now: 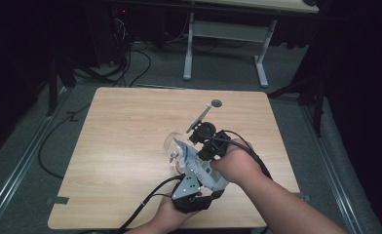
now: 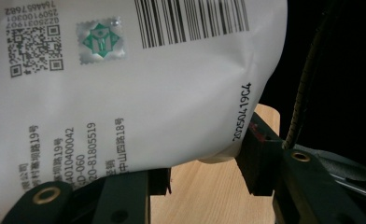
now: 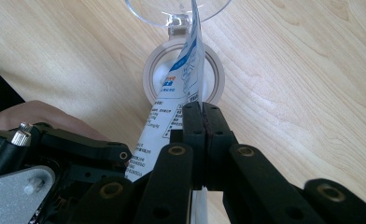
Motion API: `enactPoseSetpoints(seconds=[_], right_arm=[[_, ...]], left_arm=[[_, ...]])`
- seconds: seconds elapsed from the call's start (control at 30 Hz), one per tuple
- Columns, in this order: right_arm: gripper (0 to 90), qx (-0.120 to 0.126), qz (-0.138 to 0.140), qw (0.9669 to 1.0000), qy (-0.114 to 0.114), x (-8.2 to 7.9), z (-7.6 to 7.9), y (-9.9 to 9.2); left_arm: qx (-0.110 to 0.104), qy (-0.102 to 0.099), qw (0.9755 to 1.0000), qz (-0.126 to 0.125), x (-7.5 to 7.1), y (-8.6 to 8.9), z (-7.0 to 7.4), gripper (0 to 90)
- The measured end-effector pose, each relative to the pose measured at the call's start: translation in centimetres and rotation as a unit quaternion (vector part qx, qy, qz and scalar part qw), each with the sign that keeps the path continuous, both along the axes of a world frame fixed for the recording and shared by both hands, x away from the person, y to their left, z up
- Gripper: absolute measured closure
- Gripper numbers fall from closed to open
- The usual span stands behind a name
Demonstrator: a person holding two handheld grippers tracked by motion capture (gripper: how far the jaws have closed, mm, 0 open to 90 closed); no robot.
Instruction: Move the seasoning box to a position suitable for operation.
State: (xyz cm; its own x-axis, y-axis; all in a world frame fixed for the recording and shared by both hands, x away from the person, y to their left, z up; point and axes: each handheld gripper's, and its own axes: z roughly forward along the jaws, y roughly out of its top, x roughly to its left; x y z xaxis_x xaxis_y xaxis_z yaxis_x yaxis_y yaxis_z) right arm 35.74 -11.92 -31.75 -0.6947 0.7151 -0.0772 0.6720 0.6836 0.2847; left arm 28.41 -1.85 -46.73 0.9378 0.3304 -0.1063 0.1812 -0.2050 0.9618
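My right gripper jaws are pressed together on the edge of the white pouch; my left gripper jaws pinch its bottom. I see the pouch tilted over the clear glass mid-table, the glass's round foot under the bag.

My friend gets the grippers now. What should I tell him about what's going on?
Left gripper: jaws clamped on the body of the white bag, holding it above the table.
Right gripper: shut on the bag's thin top edge.
Glass: clear, stemmed, standing on the table right under the bag's top end.
Done: bag lifted and held by both grippers over the glass.
Left: I cannot tell whether the bag is open; nothing visible in the glass. Probably open it and pour.
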Motion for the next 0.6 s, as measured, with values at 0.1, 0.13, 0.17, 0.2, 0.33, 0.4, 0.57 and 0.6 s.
enactPoseSetpoints(seconds=[0.1,0.13,0.17,0.2,0.33,0.4,0.57,0.6], right_arm=[[90.0,0.0,0.001,1.0,-0.001,0.04,0.06,0.02],[90.0,0.001,0.001,1.0,-0.001,0.05,0.05,0.02],[90.0,-0.001,0.001,1.0,-0.002,0.05,0.05,0.03],[90.0,-0.001,0.001,1.0,-0.002,0.05,0.04,0.04],[90.0,-0.001,0.0,1.0,-0.002,0.04,-0.03,0.07],[90.0,-0.001,0.001,1.0,-0.002,0.06,-0.04,0.04],[90.0,0.0,0.001,1.0,-0.003,0.08,-0.01,0.02],[90.0,0.0,0.001,1.0,-0.004,0.09,-0.01,0.0]], left_arm=[[0.0,-0.001,1.0,0.0,0.04,0.02,0.05,60.1],[0.0,-0.001,1.0,0.0,0.04,0.02,0.05,60.1],[0.0,0.0,1.0,0.0,0.04,0.01,0.05,60.1],[0.0,0.0,1.0,0.0,0.03,0.0,0.05,60.1],[0.0,0.001,1.0,0.0,0.03,-0.03,0.05,60.1],[0.0,0.0,1.0,0.0,0.04,-0.05,0.07,60.1],[0.001,-0.001,1.0,0.001,0.09,-0.09,0.09,60.1],[0.001,-0.001,1.0,0.001,0.09,-0.11,0.1,60.1]])
